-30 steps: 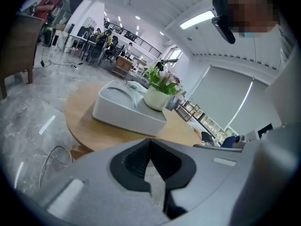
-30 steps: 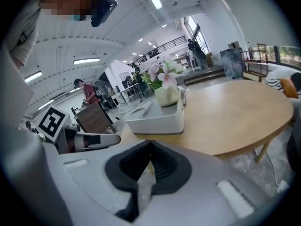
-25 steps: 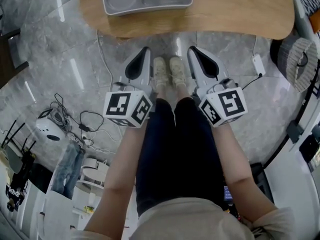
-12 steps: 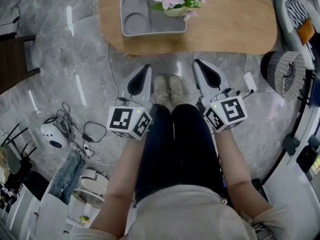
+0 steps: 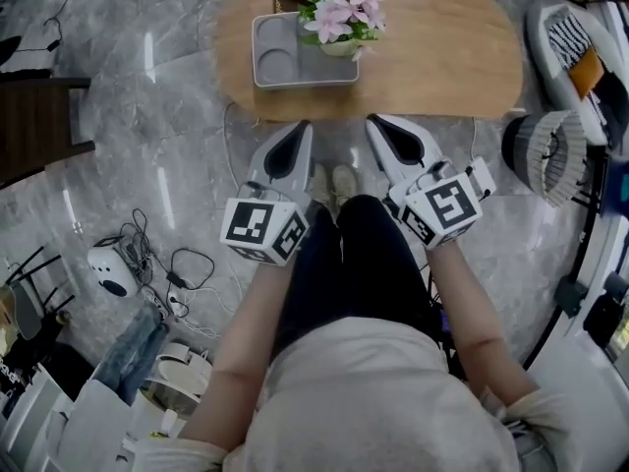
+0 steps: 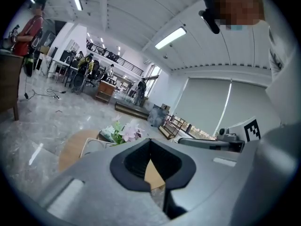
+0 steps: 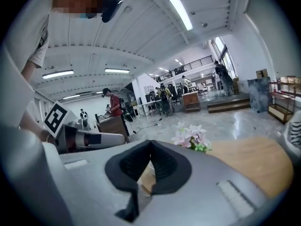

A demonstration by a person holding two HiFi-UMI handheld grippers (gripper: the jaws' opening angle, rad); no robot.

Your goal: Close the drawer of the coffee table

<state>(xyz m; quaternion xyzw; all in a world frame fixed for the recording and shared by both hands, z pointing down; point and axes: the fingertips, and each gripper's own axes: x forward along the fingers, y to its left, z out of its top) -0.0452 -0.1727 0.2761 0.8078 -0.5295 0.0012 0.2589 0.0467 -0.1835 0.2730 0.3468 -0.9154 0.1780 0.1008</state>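
Item 1. Left gripper [image 5: 298, 136] [image 6: 150, 142]: jaws closed, tips meeting in a point. Only the dark padded hollow behind the tips is open, and nothing sits in it; wood of the table top shows through. It holds nothing and touches nothing. It is held out over the floor, pointing at the near edge of the table, just short of it. Its marker cube [image 5: 263, 229] sits at the wrist end.

Item 2. Right gripper [image 5: 381, 131] [image 7: 150, 142]: same condition, with jaws together at the tips, the padded hollow empty, and nothing gripped or touched. It is held beside the left one, the two apart, with the person's shoes [image 5: 332, 180] on the floor between them. Its marker cube [image 5: 447, 207] is at the wrist end.

Item 3. Coffee table [image 5: 442, 57] [image 7: 254, 159]: oval wooden top, standing directly ahead of the person's feet. The drawer cannot be made out; the head view shows only the top from above, and neither gripper view shows the table's side.

Item 4. Grey tray [image 5: 278, 65]: on the left part of the table top, with a round recess at its left end.

Item 5. Pink flowers [image 5: 334, 13] [image 7: 190, 138] [image 6: 124, 133]: in a pot at the right end of the tray.

Item 6. Grey marble floor [image 5: 147, 136], with a tangle of cables [image 5: 167, 264] to the person's left.
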